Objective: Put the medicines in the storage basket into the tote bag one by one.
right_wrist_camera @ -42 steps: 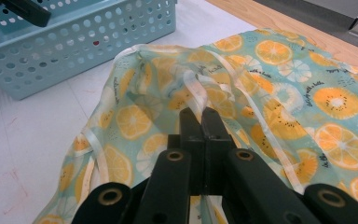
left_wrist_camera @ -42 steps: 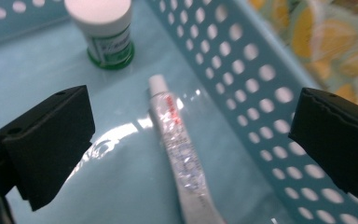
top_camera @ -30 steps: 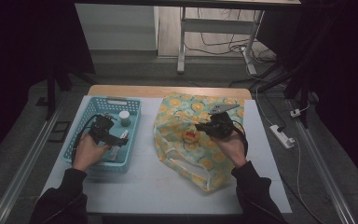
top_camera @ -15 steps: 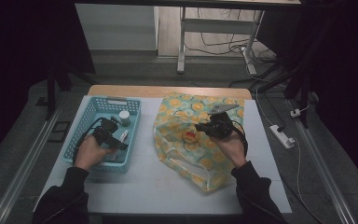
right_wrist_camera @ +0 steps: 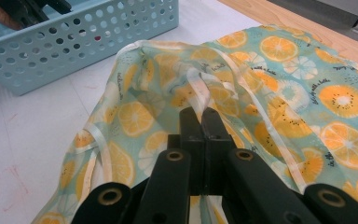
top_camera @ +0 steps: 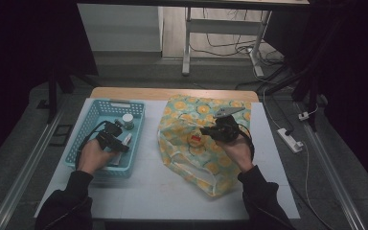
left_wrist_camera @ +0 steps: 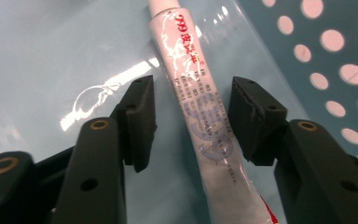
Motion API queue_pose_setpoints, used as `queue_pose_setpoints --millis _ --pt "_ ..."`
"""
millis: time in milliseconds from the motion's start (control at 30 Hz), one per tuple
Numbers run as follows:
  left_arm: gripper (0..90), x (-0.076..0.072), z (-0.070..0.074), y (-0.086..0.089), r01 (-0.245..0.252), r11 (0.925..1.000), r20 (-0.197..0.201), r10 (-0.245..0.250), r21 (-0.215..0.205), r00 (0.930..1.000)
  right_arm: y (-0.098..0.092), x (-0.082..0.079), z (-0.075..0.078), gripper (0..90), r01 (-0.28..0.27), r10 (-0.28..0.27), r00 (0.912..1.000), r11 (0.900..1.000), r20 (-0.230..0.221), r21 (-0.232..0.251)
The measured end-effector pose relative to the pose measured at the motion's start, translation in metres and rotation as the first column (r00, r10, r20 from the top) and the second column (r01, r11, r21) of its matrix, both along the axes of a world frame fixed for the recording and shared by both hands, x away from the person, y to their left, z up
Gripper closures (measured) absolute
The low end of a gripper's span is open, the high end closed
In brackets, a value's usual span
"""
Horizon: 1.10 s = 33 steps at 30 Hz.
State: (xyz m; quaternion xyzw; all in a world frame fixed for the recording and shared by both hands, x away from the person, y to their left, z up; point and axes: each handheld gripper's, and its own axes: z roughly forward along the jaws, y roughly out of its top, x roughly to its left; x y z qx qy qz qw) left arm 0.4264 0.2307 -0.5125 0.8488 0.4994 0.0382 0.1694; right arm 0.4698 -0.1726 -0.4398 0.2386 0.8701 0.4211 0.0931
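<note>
White and glossy, the tube (left_wrist_camera: 200,121) with red lettering runs from the top centre of the left gripper view down to its lower right, lying on the blue basket (top_camera: 92,117) floor between the left gripper (left_wrist_camera: 192,119)'s 2 jaws, which have just been closing yet stand clear of it on both sides. At the centre right of the high view, the right gripper (top_camera: 206,131) is clamped on the fruit-print bag (right_wrist_camera: 279,88)'s pale strap.

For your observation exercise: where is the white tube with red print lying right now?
In the left gripper view the white tube lies on the floor of the blue basket, between the open jaws of the left gripper, which have just been closing around it.
</note>
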Motion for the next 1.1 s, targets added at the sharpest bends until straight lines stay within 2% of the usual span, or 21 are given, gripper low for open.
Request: queue_pose_setpoints --millis 233,333,567,800,1100 --pt "65.0 0.003 0.002 0.001 -0.041 0.9989 -0.042 0.04 -0.022 0.9983 0.0 0.0 0.0 90.0 0.0 0.0 1.0 1.0 0.0 0.0" --pt "70.2 0.004 0.003 0.001 -0.06 0.9981 -0.056 0.059 -0.014 0.9967 0.0 0.0 0.0 90.0 0.001 -0.001 1.0 1.0 -0.001 -0.001" --pt "71.9 0.005 0.004 0.0 -0.066 0.9978 -0.06 0.066 -0.003 0.996 -0.001 0.0 0.0 90.0 0.001 -0.001 1.0 1.0 0.001 -0.002" --pt "72.2 0.005 0.006 0.001 -0.083 0.9962 -0.048 0.082 -0.026 0.9955 -0.001 0.0 0.0 90.0 0.002 -0.002 1.0 1.0 0.002 0.001" --pt "72.2 0.002 0.018 0.007 -0.066 0.9964 0.009 0.067 -0.053 0.9977 -0.002 0.0 0.002 90.0 0.005 -0.005 1.0 1.0 0.008 0.005"
